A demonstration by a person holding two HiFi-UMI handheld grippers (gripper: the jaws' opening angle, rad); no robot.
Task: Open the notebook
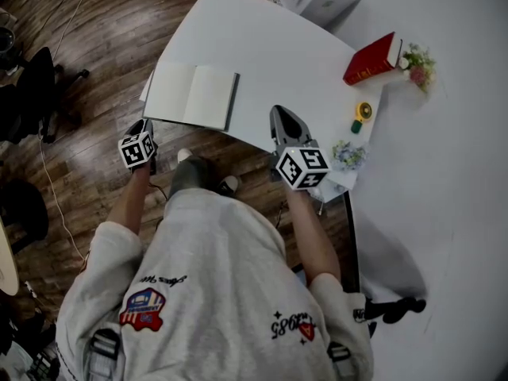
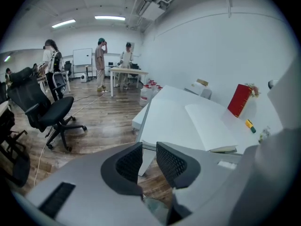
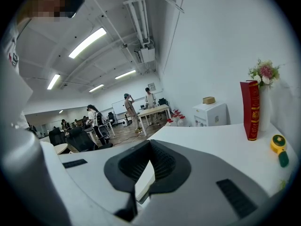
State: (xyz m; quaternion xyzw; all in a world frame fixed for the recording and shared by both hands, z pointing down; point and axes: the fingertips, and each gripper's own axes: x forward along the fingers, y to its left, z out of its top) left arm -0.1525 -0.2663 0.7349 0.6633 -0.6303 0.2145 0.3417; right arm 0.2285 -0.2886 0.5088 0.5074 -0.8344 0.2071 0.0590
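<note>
- Between the left gripper's [image 2: 149,150] jaws there is a narrow gap with nothing in it; they are released, and only wooden floor [image 2: 103,126] and the table's near edge show through.
- The right gripper's [image 3: 149,146] jaws are closed tip to tip and grasp nothing. A white sliver with a dark lower edge shows in the wedge behind the tips; I cannot tell whether it is page or table.
- The head view alone shows both grippers held at the near edge of the white table [image 1: 262,46], the left one off it over the floor.
- The notebook [image 1: 192,95] lies open and flat near that edge, blank pages up, between the two grippers and touching neither.
- The left gripper view sees the open pages side-on, the near corner cut off by the gripper's body. In the right gripper view that gripper's own body hides nearly all of the notebook.
- A red book [image 3: 250,109] stands upright at the wall with a flower sprig [image 3: 264,72] just beside it, and a small yellow round object [image 3: 277,143] lies near.
- Only the gripper views show the office behind: a black swivel chair [image 2: 47,112] and people standing [image 2: 100,62] at a far desk, too small for detail.
</note>
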